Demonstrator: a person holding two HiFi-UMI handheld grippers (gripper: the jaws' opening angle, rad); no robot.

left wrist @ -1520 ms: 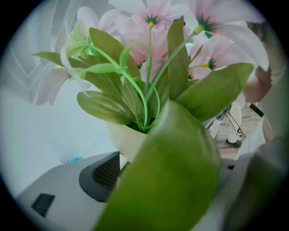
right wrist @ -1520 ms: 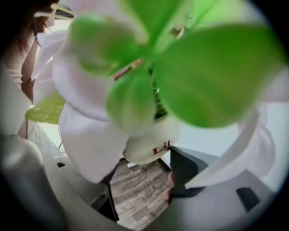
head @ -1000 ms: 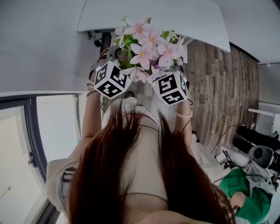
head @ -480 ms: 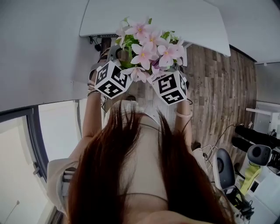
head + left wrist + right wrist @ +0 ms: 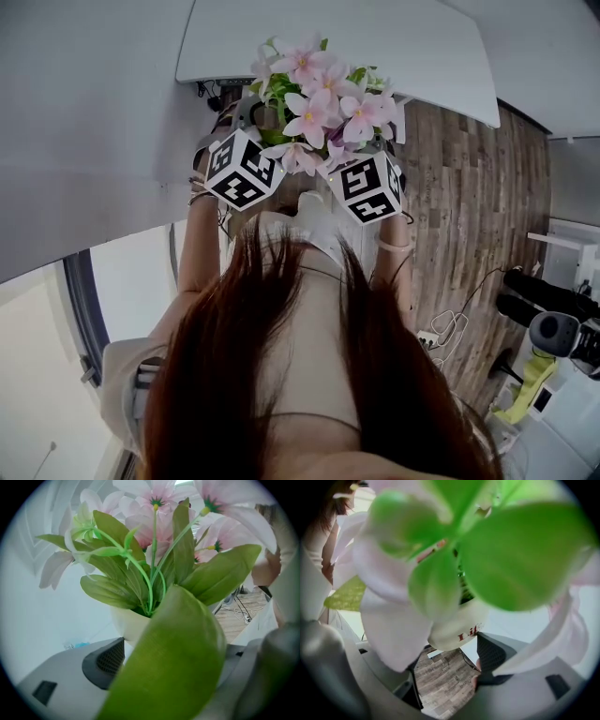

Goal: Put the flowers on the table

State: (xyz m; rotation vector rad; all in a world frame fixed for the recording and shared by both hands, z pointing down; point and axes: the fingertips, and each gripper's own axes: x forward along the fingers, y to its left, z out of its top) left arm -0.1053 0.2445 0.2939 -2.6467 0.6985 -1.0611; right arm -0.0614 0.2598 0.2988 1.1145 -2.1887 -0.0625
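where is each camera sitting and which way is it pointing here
Head view: on the person's head, looking steeply down past hair and forearms at the flowers, white table and wood floor.
Left gripper view: on the left gripper, looking along its jaws at the white pot and leaves.
Right gripper view: on the right gripper, facing the pot's lettered side, floor below.
Shared: all three show the flowers; both gripper views show the pot.

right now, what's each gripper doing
Left gripper: closed on the flower pot.
Right gripper: closed on the same flower pot.
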